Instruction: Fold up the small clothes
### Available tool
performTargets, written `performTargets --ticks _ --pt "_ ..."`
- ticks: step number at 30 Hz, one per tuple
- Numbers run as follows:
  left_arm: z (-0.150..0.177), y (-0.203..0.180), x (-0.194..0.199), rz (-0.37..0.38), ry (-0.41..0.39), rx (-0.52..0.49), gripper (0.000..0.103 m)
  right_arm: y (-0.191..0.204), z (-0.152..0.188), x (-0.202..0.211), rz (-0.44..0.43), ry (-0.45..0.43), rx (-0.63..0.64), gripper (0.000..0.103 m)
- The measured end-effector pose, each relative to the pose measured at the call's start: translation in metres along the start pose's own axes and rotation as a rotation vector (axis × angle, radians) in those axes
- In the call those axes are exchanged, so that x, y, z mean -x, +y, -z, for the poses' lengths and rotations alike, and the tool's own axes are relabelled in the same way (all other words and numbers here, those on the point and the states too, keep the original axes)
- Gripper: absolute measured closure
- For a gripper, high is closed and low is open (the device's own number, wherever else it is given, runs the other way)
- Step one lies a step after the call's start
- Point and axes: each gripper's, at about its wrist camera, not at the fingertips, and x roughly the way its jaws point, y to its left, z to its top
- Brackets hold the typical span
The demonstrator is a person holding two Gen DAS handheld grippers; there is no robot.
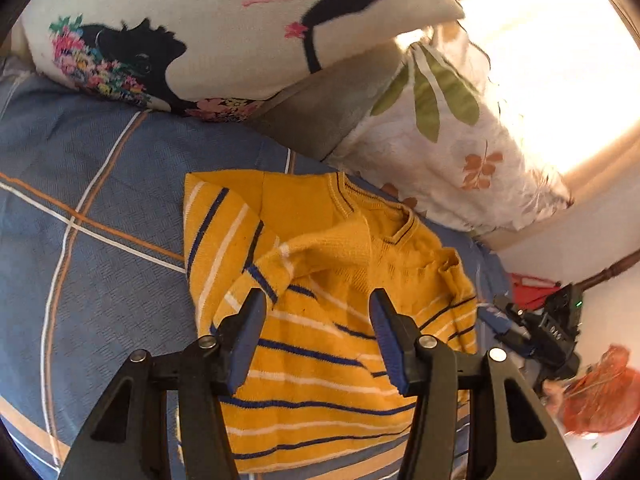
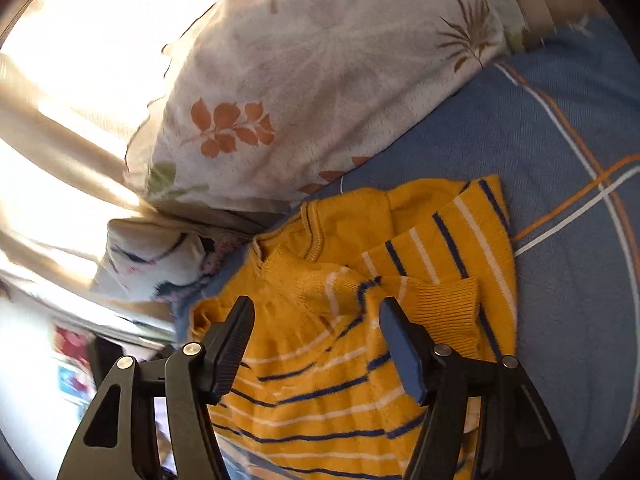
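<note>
Blue plaid bedsheet (image 1: 100,168) w/ yellow striped sweater (image 1: 320,360), seemingly half-folded; left gripper (image 1: 318,308) & right gripper (image 2: 316,316) both wide apart, empty.

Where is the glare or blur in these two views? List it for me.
Left wrist view: window light blows out the upper right; the yellow sweater stays sharp, and the red object at the right edge smears. Right wrist view: the upper left washes out, and the room at lower left blurs.

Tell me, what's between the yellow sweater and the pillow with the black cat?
Only bare blue bedsheet between the yellow sweater and cat pillow, in the left wrist view.
</note>
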Motion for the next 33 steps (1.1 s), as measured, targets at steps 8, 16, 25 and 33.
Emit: performTargets --ticks 8,16,25,33 --pt "-0.01 -0.001 -0.053 -0.385 -0.027 -0.165 0.05 0.055 0.032 -0.064 0.567 0.045 0.645 0.032" --pt "-0.043 0.049 -0.075 -0.263 0.066 0.084 0.05 -0.017 -0.046 -0.06 0.508 -0.01 0.227 0.032" --pt "-0.04 0.077 -0.019 -0.114 0.006 0.248 0.05 -0.025 -0.031 0.005 0.491 -0.053 0.25 0.03" --pt "0.025 0.029 0.029 -0.158 -0.035 0.045 0.05 -0.022 0.071 0.047 0.401 -0.007 0.303 0.03"
